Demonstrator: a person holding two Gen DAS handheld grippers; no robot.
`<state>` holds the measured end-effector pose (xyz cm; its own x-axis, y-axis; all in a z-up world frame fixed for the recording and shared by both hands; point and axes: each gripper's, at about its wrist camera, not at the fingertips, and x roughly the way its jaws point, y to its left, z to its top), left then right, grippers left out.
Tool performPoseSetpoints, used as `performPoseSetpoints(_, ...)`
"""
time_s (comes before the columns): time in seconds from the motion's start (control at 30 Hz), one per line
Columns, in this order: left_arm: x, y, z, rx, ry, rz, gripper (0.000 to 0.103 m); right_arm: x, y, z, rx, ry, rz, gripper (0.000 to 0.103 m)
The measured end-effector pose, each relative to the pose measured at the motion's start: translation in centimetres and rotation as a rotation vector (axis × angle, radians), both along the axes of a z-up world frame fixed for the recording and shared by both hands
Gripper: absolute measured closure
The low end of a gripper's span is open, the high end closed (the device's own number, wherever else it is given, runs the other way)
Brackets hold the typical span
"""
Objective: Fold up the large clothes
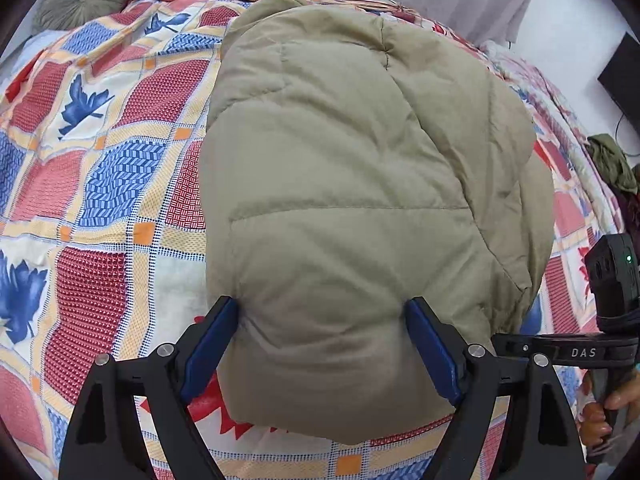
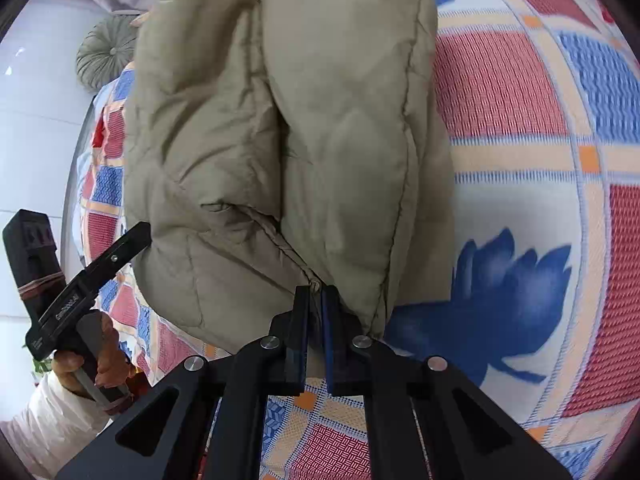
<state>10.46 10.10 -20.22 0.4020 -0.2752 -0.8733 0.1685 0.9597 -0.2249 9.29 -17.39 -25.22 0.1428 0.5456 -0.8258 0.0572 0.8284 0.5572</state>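
Puffy jacket (image 1: 360, 208) lies folded on bed (image 1: 100, 208). My left gripper (image 1: 322, 346) clamps wide around thick 6 o'clock end; right gripper (image 2: 316, 320) pinches hem tight, ready for next fold.

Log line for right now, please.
left gripper: wide around jacket fold | right gripper: shut on jacket seam | bedspread underneath

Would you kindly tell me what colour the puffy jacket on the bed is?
The jacket is plain khaki beige, seen best in the left wrist view.
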Motion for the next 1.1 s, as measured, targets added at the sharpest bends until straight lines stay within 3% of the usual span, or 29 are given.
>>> performPoseSetpoints(0.07,0.1,0.4,0.0,-0.017,0.006,0.016,0.017,-0.7,0.0,-1.4,0.019,0.038,-0.034,0.097)
performPoseSetpoints(0.13,0.6,0.9,0.1,-0.04,0.014,0.036,0.017,-1.0,0.1,-0.9,0.026,0.038,-0.033,0.096)
performPoseSetpoints(0.3,0.8,1.1,-0.1,-0.049,0.016,0.039,0.017,0.3,-1.7,5.1,0.061,-0.144,-0.058,0.091)
performPoseSetpoints(0.33,0.8,1.2,-0.1,-0.051,0.017,0.038,0.017,1.4,-2.1,6.0,0.093,-0.162,-0.081,0.086)
performPoseSetpoints(0.37,0.8,1.3,-0.2,-0.055,0.019,0.038,0.017,2.6,-2.4,6.6,0.13,-0.171,-0.102,0.064)
performPoseSetpoints(0.4,0.9,1.4,-0.2,-0.06,0.021,0.038,0.017,3.9,-2.7,6.9,0.163,-0.175,-0.125,0.034)
performPoseSetpoints(0.43,0.9,1.5,-0.2,-0.065,0.024,0.037,0.017,5.4,-2.7,7.0,0.198,-0.186,-0.152,0.027)
performPoseSetpoints(0.57,1.3,1.9,0.3,-0.069,0.034,0.044,0.017,10.6,-1.3,6.6,0.267,-0.199,-0.206,0.027)
performPoseSetpoints(0.63,1.7,2.3,1.5,-0.074,-0.003,0.06,0.017,12.2,-1.0,5.9,0.299,-0.166,-0.236,0.037)
performPoseSetpoints(0.7,2.5,2.5,2.6,-0.079,-0.04,0.072,0.017,13.4,-0.5,5.5,0.27,-0.12,-0.243,0.085)
performPoseSetpoints(0.83,5.1,1.5,2.6,-0.092,-0.018,0.063,0.017,14.2,0.1,5.6,0.068,-0.115,-0.231,0.094)
performPoseSetpoints(0.9,5.9,0.0,2.0,-0.056,-0.014,0.041,0.017,14.4,-0.2,4.9,0.001,-0.108,-0.244,0.096)
performPoseSetpoints(0.97,6.2,-1.6,1.6,-0.021,-0.028,0.008,0.01,14.7,-0.8,4.0,-0.038,-0.097,-0.252,0.097)
performPoseSetpoints(1.1,6.3,-2.7,0.9,0.008,-0.028,-0.003,0.009,15.2,-1.3,2.0,-0.092,-0.095,-0.218,0.102)
